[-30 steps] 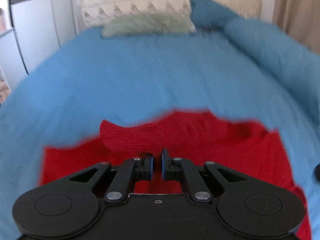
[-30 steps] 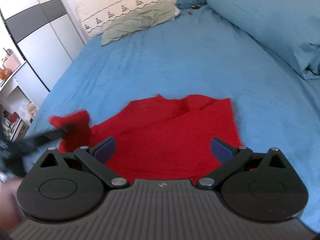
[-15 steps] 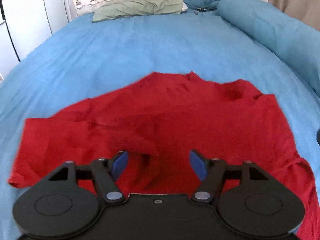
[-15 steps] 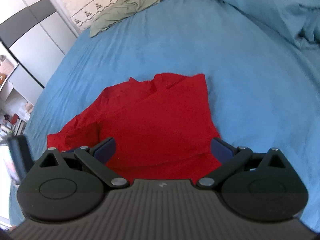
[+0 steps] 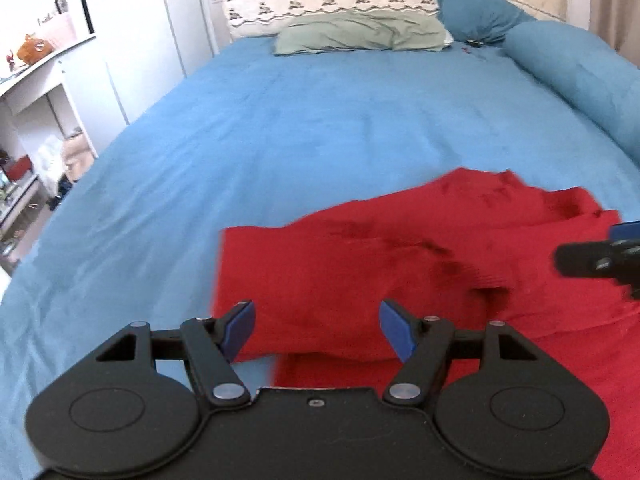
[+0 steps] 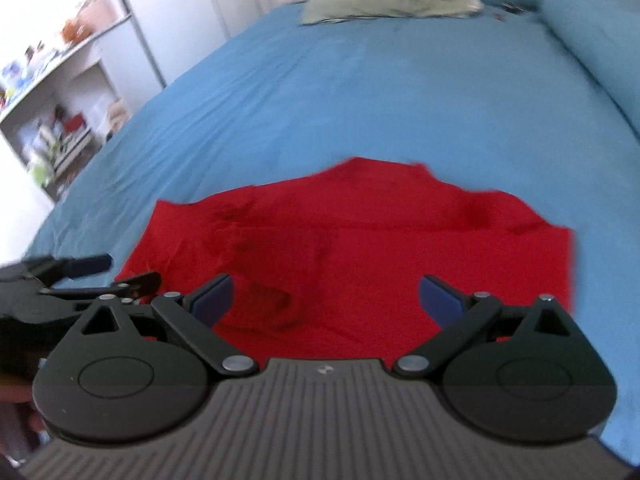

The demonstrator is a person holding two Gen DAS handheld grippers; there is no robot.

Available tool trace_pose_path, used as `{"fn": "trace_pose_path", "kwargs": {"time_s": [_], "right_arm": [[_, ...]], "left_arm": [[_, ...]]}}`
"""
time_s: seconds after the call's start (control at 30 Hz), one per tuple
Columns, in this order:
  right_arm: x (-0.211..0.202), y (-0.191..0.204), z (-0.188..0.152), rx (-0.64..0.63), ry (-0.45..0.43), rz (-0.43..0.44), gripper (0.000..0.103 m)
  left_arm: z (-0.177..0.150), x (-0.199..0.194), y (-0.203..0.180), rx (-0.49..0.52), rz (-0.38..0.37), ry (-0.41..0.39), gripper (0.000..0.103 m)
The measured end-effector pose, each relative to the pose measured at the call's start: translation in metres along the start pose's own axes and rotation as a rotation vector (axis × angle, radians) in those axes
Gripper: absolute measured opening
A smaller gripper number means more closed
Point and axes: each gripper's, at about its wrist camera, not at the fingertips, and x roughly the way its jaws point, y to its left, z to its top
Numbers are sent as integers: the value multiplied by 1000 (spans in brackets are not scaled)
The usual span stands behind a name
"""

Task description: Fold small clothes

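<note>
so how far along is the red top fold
Done: one sleeve lies folded in across the red top, spread on the blue bedspread. In hand: nothing; the left tongs have just opened and the right tongs stand open, both empty. Left: the remaining folds; it isn't yet a compact bundle.

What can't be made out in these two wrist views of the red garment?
- Red garment, left wrist view: its near edge is hidden behind the left gripper; its right side is cut off by the frame edge.
- Right wrist view: the right gripper covers its near hem; motion blur smears the folds, so the garment type is unclear.
</note>
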Motion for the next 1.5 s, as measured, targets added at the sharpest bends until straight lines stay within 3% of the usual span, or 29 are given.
{"fn": "trace_pose_path", "kwargs": {"time_s": [0.13,0.2,0.27,0.3,0.37,0.47,0.6,0.63,0.73,0.77,0.87,0.93,1.07,1.2,1.27,1.33,1.5], "right_arm": [[50,45,4,-66,74,4,103],[75,66,0,-147,97,-64,99],[99,82,-3,-207,117,-147,78],[108,85,-5,-212,125,-170,74],[117,82,-5,-197,127,-181,43],[105,69,1,-146,83,-189,33],[75,25,2,10,36,-206,35],[72,14,-2,59,41,-203,40],[68,-15,-20,141,67,-164,77],[66,-21,-27,160,64,-144,85],[64,-31,-41,257,64,-50,88],[64,-33,-48,328,72,-26,88],[63,-22,-45,379,38,-96,88],[80,4,-33,299,47,-199,80],[87,13,-31,246,67,-263,66],[88,12,-33,237,74,-296,60],[75,6,-45,186,74,-311,60]], "left_arm": [[-6,-3,31,-14,-6,-9,74],[-9,-2,42,-17,-8,-5,74],[-13,-3,52,-27,-5,2,74],[-15,-5,54,-32,-5,4,74],[-19,-7,61,-47,-7,8,74],[-23,-10,66,-67,-16,16,74],[-22,-15,68,-78,-34,22,74],[-21,-17,67,-83,-46,19,74],[-17,-24,62,-91,-82,3,74],[-15,-26,59,-87,-91,-3,74],[-14,-29,51,-69,-106,-8,74],[-15,-29,48,-64,-114,-3,74],[-17,-32,46,-62,-121,0,74],[-19,-33,44,-57,-119,8,74],[-20,-34,45,-59,-121,10,74],[-20,-37,46,-61,-130,4,74],[-23,-38,44,-55,-140,1,74]]}}
